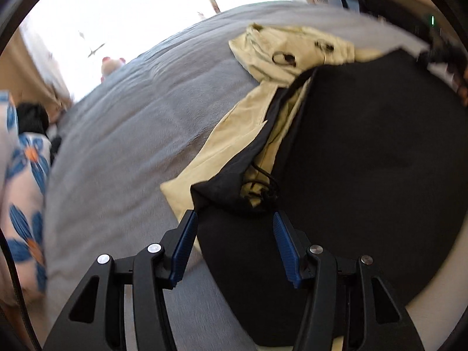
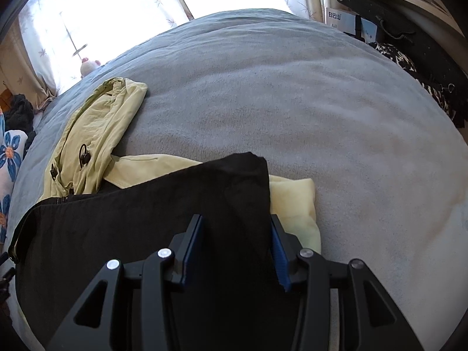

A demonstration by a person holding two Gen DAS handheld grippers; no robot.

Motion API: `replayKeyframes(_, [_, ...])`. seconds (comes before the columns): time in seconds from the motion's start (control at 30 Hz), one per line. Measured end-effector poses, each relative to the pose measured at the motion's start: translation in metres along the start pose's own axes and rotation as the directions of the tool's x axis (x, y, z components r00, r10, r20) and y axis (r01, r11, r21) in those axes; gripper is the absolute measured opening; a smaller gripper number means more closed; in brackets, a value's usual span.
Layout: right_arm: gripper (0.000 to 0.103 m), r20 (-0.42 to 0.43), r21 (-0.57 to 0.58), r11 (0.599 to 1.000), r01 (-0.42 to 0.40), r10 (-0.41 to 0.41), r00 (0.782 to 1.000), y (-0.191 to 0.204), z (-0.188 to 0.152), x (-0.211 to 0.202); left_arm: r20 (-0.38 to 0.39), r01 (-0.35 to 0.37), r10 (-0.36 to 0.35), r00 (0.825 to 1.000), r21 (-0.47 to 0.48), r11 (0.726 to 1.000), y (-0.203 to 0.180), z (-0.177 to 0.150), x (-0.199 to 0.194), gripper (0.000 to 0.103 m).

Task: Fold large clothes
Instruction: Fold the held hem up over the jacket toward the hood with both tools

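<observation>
A large jacket, pale yellow outside and black inside, lies on a grey bed cover (image 1: 122, 134). In the left wrist view its black lining (image 1: 365, 152) faces up, with the yellow hood (image 1: 292, 46) beyond. My left gripper (image 1: 234, 219) is open, its blue pads apart over a black corner of the jacket with a drawcord. In the right wrist view the black panel (image 2: 131, 222) lies folded over the yellow fabric (image 2: 292, 201), with the hood (image 2: 96, 134) at the left. My right gripper (image 2: 237, 222) is open, its jaws either side of the black panel's edge.
The grey cover (image 2: 292, 102) stretches far to the right. A floral blue and white pillow (image 1: 23, 193) lies at the left edge. A bright curtained window (image 2: 117, 5) is behind the bed. Dark bags and a shelf (image 2: 409, 29) stand at the far right.
</observation>
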State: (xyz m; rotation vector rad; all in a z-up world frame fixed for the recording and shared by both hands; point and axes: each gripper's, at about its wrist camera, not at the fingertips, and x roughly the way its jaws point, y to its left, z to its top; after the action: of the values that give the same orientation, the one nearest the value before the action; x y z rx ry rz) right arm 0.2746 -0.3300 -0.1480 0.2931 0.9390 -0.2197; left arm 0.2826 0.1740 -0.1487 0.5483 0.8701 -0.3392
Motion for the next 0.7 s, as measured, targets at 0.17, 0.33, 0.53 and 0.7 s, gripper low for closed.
replayKeyframes(0.17, [0.044,-0.005,0.002,1.0,0.004,-0.004,1.0,0.0,-0.001,0.004,-0.014,-0.119,0.12,0.993,0.021,0.993,-0.003,0.023,0.035,0.052])
replayKeyframes(0.33, [0.044,-0.013,0.01,1.0,-0.016,0.016,1.0,-0.003,0.003,0.01,-0.038,-0.005,-0.004,0.999,-0.244,0.97,0.036,0.046,0.059,0.052])
replayKeyframes(0.53, [0.044,-0.001,0.028,0.998,-0.058,0.058,0.998,-0.008,0.007,0.016,-0.036,0.125,-0.155,0.987,-0.428,0.895,0.067,0.047,0.083,0.041])
replayKeyframes(0.7, [0.018,0.025,0.02,0.999,-0.046,0.045,0.999,-0.008,0.01,0.017,0.028,0.185,-0.199,0.98,-0.517,0.836,0.077,0.038,0.081,0.016])
